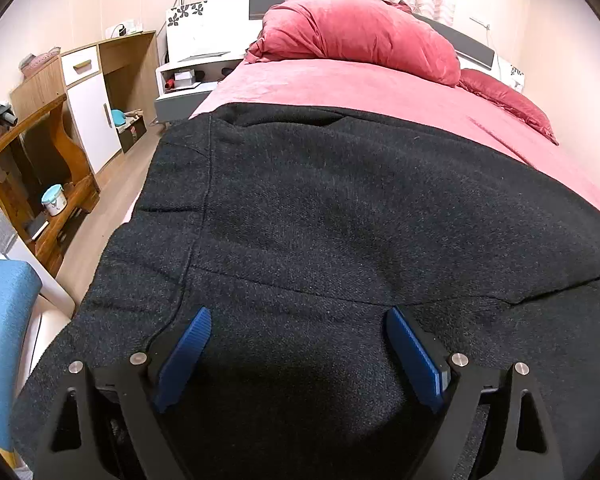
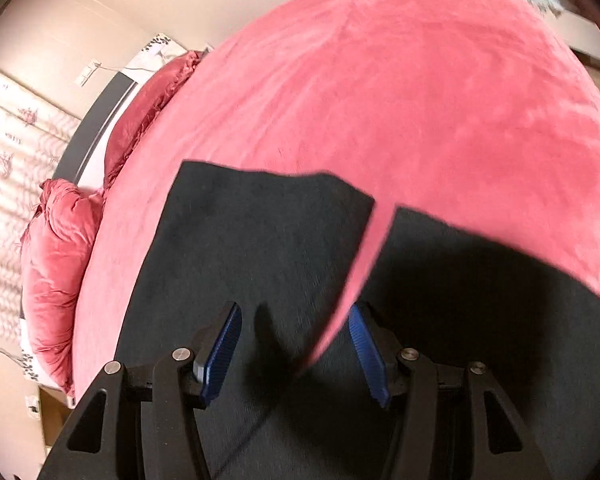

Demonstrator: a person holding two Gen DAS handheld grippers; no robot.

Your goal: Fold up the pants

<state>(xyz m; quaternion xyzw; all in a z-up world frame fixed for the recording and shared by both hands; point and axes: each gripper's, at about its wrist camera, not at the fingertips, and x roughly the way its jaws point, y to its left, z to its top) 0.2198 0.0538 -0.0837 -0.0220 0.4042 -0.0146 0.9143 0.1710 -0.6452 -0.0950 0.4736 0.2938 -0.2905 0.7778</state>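
Note:
Dark charcoal pants (image 1: 320, 216) lie spread flat on a pink bed (image 1: 340, 84). In the left wrist view the waist end fills the lower frame, with a side seam running down the left. My left gripper (image 1: 298, 320) is open just above the fabric, holding nothing. In the right wrist view the two leg ends (image 2: 260, 232) lie side by side with a thin strip of pink sheet (image 2: 356, 272) between them. My right gripper (image 2: 294, 312) is open over that gap, holding nothing.
A red duvet (image 1: 360, 28) and red pillow (image 1: 508, 100) are heaped at the headboard. A white nightstand (image 1: 192, 76), a wooden cabinet (image 1: 88, 96) and a wooden shelf unit (image 1: 40, 184) stand left of the bed. A blue-cushioned chair (image 1: 4, 320) is near left.

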